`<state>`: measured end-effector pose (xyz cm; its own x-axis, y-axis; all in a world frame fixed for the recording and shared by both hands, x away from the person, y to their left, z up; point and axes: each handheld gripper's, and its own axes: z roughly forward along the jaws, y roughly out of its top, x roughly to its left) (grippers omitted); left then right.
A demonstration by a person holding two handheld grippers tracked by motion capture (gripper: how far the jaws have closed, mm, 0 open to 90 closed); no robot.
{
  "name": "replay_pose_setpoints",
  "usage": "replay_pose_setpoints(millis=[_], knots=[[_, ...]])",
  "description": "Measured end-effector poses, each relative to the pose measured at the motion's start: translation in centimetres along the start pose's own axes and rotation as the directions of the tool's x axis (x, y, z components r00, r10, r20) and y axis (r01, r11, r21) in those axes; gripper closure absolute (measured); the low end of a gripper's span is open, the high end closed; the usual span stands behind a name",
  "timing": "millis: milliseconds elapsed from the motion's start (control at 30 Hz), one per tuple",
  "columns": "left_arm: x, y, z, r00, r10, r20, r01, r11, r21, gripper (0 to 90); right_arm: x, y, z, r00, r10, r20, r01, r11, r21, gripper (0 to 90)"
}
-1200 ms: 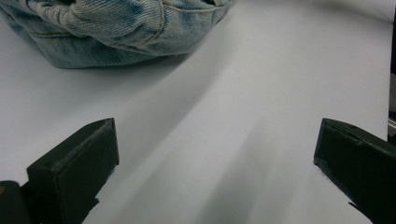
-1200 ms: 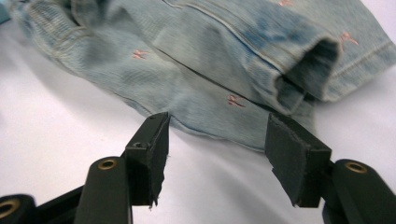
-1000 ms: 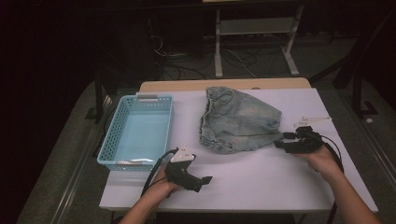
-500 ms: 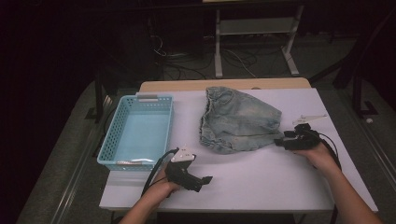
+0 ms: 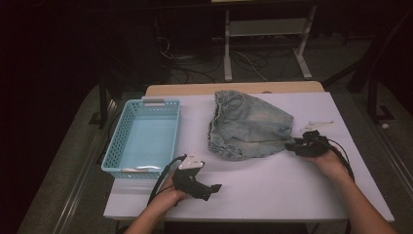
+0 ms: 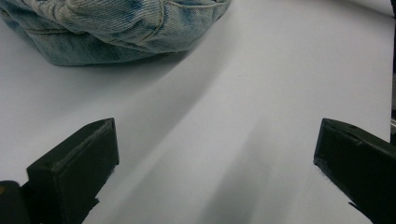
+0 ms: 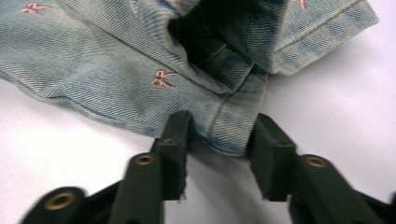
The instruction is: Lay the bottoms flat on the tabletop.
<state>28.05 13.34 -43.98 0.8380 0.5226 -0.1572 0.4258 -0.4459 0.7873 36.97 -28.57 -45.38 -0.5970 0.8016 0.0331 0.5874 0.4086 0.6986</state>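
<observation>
A light blue plastic basket (image 5: 146, 136) is sitting on the left part of the white surface (image 5: 272, 190), its long side running away from the near edge and its lattice walls standing upright; a pale label is showing on its far rim. A small pale strip (image 5: 319, 124) is lying flat near the right edge of the surface. A tan wooden board (image 5: 195, 89) is showing along the far edge. Beyond it, on the dark floor, a white metal stand (image 5: 265, 29) is standing with its legs spreading outward, and a tangle of cables (image 5: 243, 61) is lying around its foot. Grey flooring (image 5: 73, 161) is running down both sides.
</observation>
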Motion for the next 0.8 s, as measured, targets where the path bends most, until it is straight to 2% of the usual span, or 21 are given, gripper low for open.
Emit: replay_pose_setpoints(millis=[133, 333, 433, 800], knots=[[0.0, 0.0, 0.0, 1.0, -0.002, 0.0, 0.002, 1.0, 0.0, 0.0, 0.3, 0.2, 0.0, 0.9996, -0.028, 0.003, 0.028, 1.0, 0.008, 70.3], [0.0, 0.0, 0.0, 1.0, 0.002, 0.001, -0.002, 1.0, -0.001, 0.0, 0.6, 0.4, 0.0, 0.9989, -0.047, 0.0, 0.047, 0.999, 0.026, 75.6], [0.0, 0.0, 0.0, 1.0, 0.002, 0.001, -0.002, 1.0, -0.001, 0.0, 0.7, 0.6, 0.0, 0.9983, -0.058, 0.001, 0.058, 0.998, 0.033, 77.4], [0.0, 0.0, -0.1, 1.0, 0.003, -0.002, -0.003, 1.0, -0.003, 0.0, 1.2, 0.8, -1.0, 0.997, -0.065, -0.041, 0.067, 0.997, 0.034, 78.6]])
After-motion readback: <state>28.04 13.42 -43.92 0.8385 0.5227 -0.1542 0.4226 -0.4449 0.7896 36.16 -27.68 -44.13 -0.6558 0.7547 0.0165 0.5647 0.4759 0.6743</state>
